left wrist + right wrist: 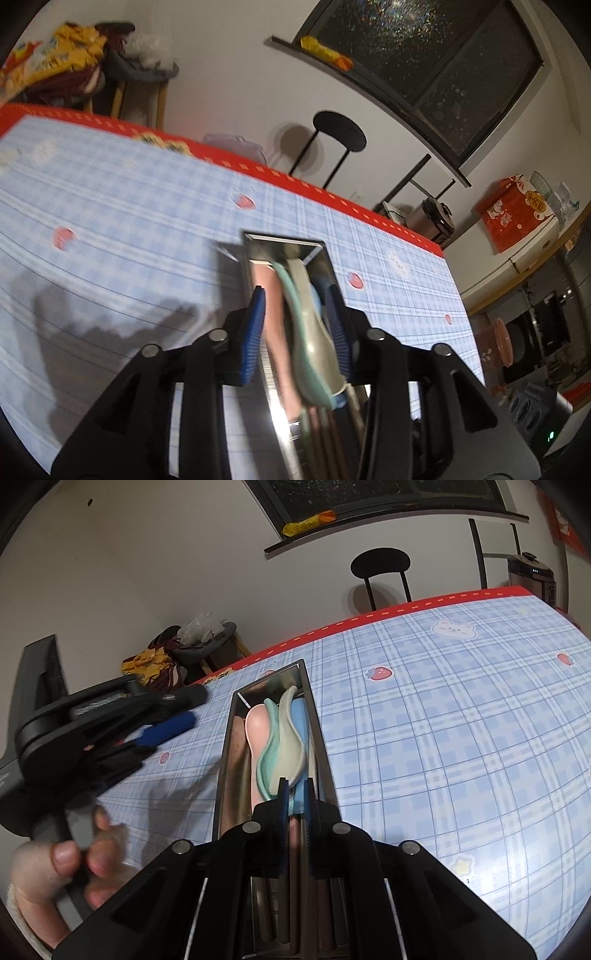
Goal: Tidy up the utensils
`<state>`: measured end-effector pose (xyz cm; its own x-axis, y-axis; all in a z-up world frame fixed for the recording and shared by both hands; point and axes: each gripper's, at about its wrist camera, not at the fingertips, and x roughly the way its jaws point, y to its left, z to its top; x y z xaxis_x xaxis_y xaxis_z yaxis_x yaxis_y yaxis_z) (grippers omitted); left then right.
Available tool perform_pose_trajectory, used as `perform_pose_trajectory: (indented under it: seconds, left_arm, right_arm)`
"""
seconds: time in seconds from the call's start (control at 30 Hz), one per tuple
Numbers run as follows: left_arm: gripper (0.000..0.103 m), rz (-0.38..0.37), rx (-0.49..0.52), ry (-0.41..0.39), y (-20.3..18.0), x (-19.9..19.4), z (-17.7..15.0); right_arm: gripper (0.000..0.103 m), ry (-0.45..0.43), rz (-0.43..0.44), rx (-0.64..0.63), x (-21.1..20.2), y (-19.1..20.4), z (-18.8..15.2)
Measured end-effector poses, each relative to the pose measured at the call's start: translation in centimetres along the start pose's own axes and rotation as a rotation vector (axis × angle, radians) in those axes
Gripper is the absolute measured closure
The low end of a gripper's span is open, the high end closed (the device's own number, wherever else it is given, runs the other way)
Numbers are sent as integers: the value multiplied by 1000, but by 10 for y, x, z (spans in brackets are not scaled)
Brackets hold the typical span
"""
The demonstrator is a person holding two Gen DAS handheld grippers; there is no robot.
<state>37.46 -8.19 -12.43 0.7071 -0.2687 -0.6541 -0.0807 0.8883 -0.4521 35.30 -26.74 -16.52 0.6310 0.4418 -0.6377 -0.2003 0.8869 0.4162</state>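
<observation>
A narrow steel tray (pixel 284 240) (pixel 224 760) lies on the blue checked tablecloth. It holds a pink spoon (pixel 258 723), a mint spoon (pixel 271 746), a grey spoon (pixel 290 749) and a blue spoon (pixel 301 716), with several stick-like handles at its near end. My right gripper (pixel 296 801) hovers over the tray's near half. Its jaws are only slightly apart, and the mint and blue spoon ends show in the gap. My left gripper (pixel 297 332) (pixel 184 712) is open and holds nothing. In the right wrist view it sits over the cloth, left of the tray.
A person's hand (pixel 55 867) holds the left gripper's handle. A black stool (pixel 380 563) stands behind the table's red far edge (pixel 369 620). A stool piled with clothes (pixel 166 661) is at the left. Open tablecloth (pixel 461 720) stretches right of the tray.
</observation>
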Motion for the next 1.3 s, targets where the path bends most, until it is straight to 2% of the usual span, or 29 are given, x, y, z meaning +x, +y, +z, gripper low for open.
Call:
perform_pose_trajectory:
  seconds: [0.03, 0.1, 0.23, 0.3, 0.37, 0.4, 0.43, 0.47, 0.57, 0.6, 0.7, 0.9, 1.03, 1.3]
  left_arm:
    - [62, 9, 10, -10, 3, -8, 2]
    - [58, 29, 34, -36, 9, -26, 4]
    - [52, 63, 80, -87, 21, -66, 4]
    - [46, 78, 106, -111, 26, -87, 4]
    - [45, 93, 137, -135, 32, -108, 3]
    - [40, 108, 161, -151, 35, -121, 1]
    - [35, 114, 173, -162, 37, -129, 0]
    - [25, 119, 188, -178, 39, -139, -2]
    - [20, 113, 233, -217, 44, -171, -9]
    - [13, 109, 259, -230, 45, -186, -14]
    - [7, 95, 301, -261, 46, -215, -24]
    - [6, 66, 396, -304, 47, -271, -49]
    - [6, 55, 446, -330, 48, -304, -68]
    - [6, 47, 492, -361, 56, -341, -97]
  right_arm:
    - [78, -3, -7, -3, -2, 1, 0]
    - [60, -13, -27, -18, -7, 5, 2]
    - [40, -44, -56, -63, -27, 19, 6]
    - [24, -68, -69, -86, -42, 29, 5]
    - [14, -98, -78, -113, -59, 40, 3]
    - [8, -111, -86, -125, -68, 47, 1]
    - [7, -116, -88, -134, -75, 51, -1]
    - [6, -118, -88, -145, -82, 57, -2]
    - [6, -141, -110, -202, -113, 77, -5]
    - [6, -155, -119, -215, -122, 82, -5]
    - [6, -206, -134, -248, -156, 98, -12]
    - [6, -255, -159, -269, -192, 120, -30]
    - [6, -265, -227, -307, -207, 139, -51]
    - [6, -302, -335, -351, -228, 166, -86]
